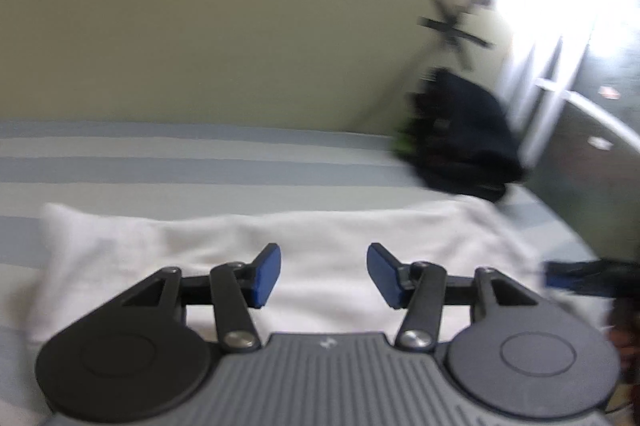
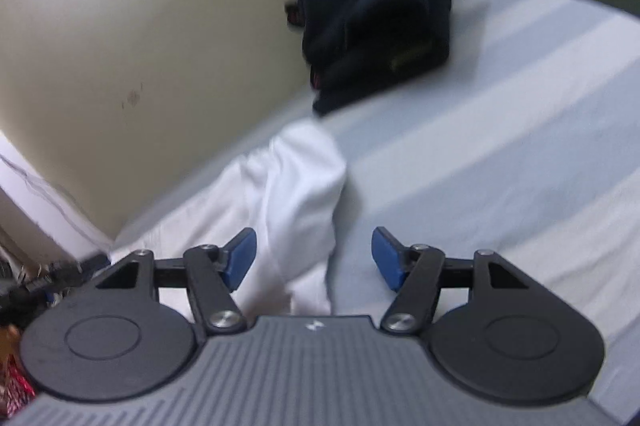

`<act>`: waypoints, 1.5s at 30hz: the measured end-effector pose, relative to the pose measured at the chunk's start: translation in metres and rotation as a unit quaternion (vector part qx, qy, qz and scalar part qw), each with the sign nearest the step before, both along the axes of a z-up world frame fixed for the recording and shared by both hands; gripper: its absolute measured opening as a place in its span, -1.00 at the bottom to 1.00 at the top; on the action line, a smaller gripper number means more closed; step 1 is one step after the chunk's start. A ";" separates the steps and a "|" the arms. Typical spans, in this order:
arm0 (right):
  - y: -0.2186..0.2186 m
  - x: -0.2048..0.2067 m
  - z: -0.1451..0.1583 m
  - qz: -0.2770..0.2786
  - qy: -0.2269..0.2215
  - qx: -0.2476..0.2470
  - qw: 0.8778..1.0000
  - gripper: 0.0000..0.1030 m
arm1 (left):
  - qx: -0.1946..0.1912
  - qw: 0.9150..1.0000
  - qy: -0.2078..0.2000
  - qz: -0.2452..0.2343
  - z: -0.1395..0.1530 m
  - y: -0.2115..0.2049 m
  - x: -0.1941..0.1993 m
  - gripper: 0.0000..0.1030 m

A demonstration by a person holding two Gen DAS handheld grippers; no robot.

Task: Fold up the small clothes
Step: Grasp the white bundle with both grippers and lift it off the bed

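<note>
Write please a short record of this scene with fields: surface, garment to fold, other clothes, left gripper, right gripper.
surface: striped bedsheet, pale blue and white
garment to fold: white garment, spread flat on the sheet
other clothes: dark navy clothes pile by the wall
left gripper: left gripper open, holds nothing, above the white garment
right gripper: right gripper open, holds nothing, over the garment's edge

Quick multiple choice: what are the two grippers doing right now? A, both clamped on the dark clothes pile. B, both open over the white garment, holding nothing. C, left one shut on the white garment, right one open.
B: the left gripper and the right gripper both have their jaws spread apart above the white garment, gripping nothing.
</note>
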State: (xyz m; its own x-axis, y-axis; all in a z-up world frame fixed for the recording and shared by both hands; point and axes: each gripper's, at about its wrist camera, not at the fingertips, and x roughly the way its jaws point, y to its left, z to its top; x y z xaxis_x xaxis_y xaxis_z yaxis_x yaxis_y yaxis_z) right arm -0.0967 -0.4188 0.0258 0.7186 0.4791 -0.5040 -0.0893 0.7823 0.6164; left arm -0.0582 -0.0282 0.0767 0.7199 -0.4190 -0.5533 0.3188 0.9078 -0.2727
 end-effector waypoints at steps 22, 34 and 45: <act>0.160 0.019 0.090 0.204 -0.103 0.048 0.972 -0.59 | -0.065 0.997 0.044 -0.014 -0.031 0.012 0.000 -0.49; 0.358 0.038 0.082 0.394 -0.082 -0.033 0.915 -0.57 | -0.129 0.968 -0.032 0.212 -0.012 0.180 -0.086 0.19; 0.305 0.051 0.100 0.376 -0.087 0.013 0.922 -0.10 | -0.119 0.978 -0.028 0.171 -0.013 0.156 -0.052 0.58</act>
State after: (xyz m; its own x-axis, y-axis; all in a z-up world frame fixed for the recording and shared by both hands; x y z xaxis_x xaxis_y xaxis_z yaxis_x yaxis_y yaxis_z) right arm -0.0459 -0.1138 0.1256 0.2464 0.8853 -0.3943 -0.7003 0.4439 0.5591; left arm -0.1101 0.1283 0.0635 0.8665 -0.2601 -0.4261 0.0274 0.8770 -0.4797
